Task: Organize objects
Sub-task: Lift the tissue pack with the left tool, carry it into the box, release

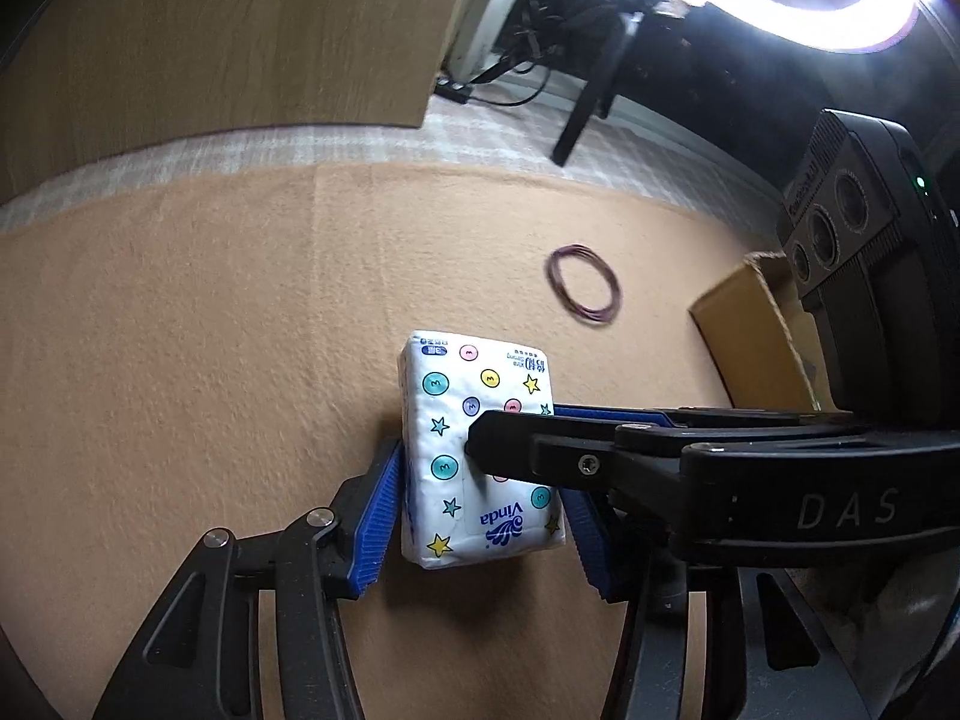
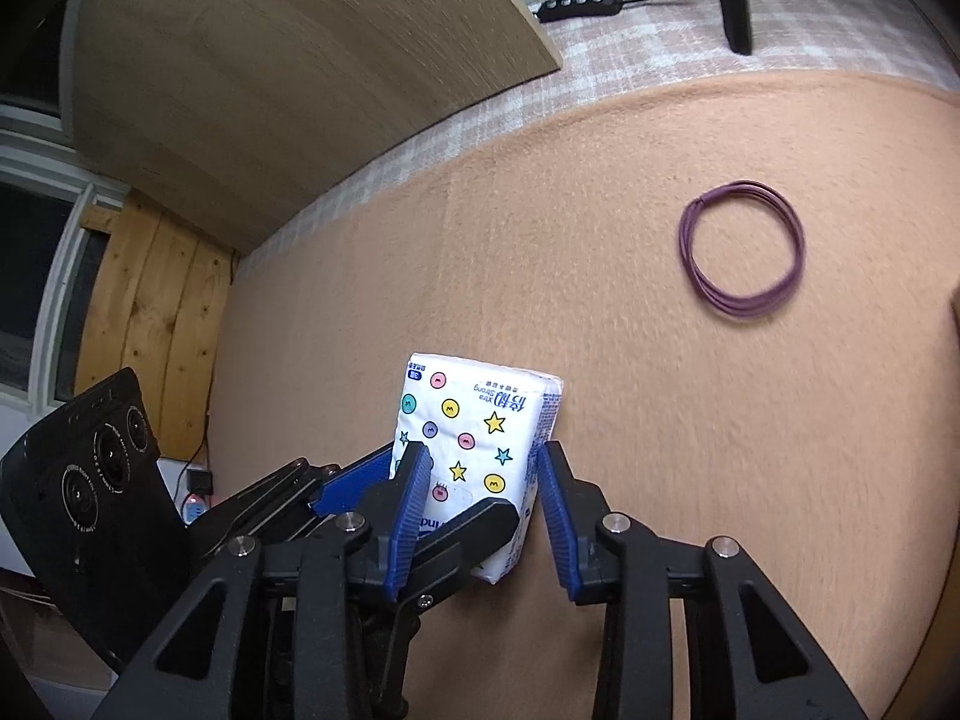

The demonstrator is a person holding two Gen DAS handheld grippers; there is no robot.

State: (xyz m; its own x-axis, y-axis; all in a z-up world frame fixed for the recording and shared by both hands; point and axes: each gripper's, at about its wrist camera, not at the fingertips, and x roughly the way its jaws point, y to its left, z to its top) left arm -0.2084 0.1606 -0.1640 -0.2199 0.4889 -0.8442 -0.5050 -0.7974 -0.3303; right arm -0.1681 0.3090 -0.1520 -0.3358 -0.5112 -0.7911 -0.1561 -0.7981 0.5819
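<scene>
A white tissue pack [image 1: 456, 408] [image 2: 468, 414] with coloured dots and stars is held over the orange cloth [image 1: 210, 330]. My left gripper [image 1: 480, 474] is shut on it, a blue pad against each long edge. My right gripper [image 1: 513, 429] comes in from the right, one black finger across the pack's printed face and a blue pad behind it. In the right wrist view the pack stands between my right gripper's [image 2: 485, 450] pads, with a thin gap at the right pad. My left gripper [image 2: 450, 480] reaches in there from the left.
A purple wire ring [image 1: 552, 279] [image 2: 685, 240] lies on the cloth beyond the pack. An open cardboard box [image 1: 756, 324] stands at the right. A wooden board [image 2: 270, 90] leans at the back left. Behind it are a checked floor, a power strip [image 2: 576, 3] and a black stand leg [image 1: 588, 102].
</scene>
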